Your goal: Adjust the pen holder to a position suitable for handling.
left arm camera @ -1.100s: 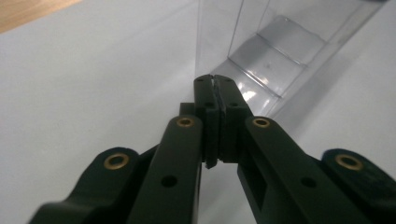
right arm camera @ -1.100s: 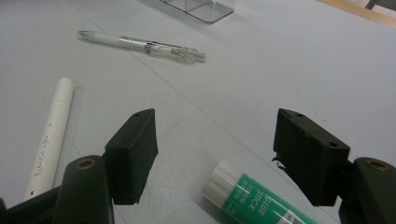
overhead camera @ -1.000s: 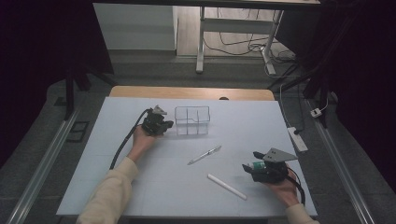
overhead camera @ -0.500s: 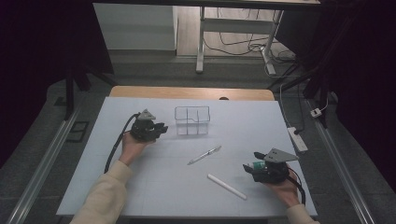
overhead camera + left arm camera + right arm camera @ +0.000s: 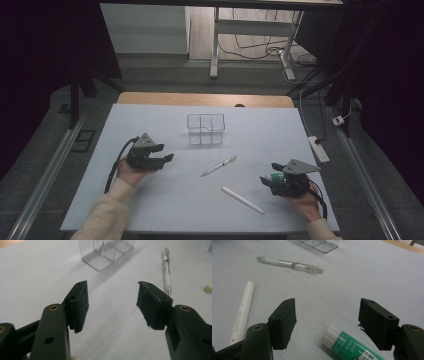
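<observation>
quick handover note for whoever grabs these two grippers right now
Left gripper: jaws have just been opening, nothing between them, short of the clear organizer.
Right gripper: open, the glue stick lying on the table between its jaws, not gripped.
The clear pen and the white marker lie on the white board between the hands.
Done: nothing visible inside the organizer.
Left: likely gripping the glue stick, pen and marker and putting them in the organizer.

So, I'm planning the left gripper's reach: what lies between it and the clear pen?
Nothing: in the high view only bare white table top separates the open left gripper from the clear pen; the left gripper view shows likewise.
</observation>
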`<state>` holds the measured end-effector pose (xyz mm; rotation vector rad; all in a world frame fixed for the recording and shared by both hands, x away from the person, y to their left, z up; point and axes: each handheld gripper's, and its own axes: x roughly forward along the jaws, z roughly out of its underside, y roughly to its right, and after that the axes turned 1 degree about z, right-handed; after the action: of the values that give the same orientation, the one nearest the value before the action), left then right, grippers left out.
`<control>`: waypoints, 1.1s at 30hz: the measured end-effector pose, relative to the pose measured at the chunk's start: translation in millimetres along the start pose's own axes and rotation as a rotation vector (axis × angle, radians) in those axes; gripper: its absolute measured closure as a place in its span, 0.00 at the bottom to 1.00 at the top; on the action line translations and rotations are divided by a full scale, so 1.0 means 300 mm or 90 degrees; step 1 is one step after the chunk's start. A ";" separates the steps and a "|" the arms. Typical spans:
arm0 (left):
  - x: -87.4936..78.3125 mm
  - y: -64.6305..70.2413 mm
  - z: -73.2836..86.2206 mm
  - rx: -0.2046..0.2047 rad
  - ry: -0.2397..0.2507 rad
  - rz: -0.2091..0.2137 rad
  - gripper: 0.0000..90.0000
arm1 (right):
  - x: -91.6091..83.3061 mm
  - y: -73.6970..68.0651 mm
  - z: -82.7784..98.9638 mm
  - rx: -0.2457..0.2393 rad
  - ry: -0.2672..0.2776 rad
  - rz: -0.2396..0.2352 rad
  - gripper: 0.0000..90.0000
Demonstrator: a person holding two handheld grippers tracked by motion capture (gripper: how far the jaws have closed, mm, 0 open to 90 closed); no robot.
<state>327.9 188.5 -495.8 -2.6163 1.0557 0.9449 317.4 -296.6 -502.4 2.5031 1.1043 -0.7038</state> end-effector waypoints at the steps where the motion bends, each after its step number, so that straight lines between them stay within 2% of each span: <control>1: -0.010 0.006 0.011 0.000 0.000 0.000 0.46 | 0.000 -0.001 0.000 0.000 -0.001 -0.002 0.33; 7: -0.056 0.040 0.065 -0.003 -0.002 -0.005 0.42 | 0.003 -0.001 -0.002 -0.002 0.001 -0.008 0.34; 16: -0.095 0.068 0.116 -0.012 -0.001 -0.002 0.38 | 0.007 0.005 -0.029 -0.009 0.005 -0.023 0.34; 22: -0.116 0.070 0.158 -0.012 -0.012 -0.007 0.36 | 0.017 -0.002 -0.051 -0.024 -0.007 -0.037 0.34; 26: -0.129 0.065 0.173 -0.026 -0.008 -0.006 0.36 | 0.024 -0.007 -0.069 -0.038 -0.020 -0.050 0.34; 33: -0.136 0.071 0.189 -0.026 -0.013 -0.012 0.35 | 0.069 -0.017 -0.117 -0.055 -0.029 -0.081 0.34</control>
<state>263.0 216.8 -513.7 -2.6387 1.0153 0.9975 336.5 -264.7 -485.2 2.3500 1.2578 -0.7283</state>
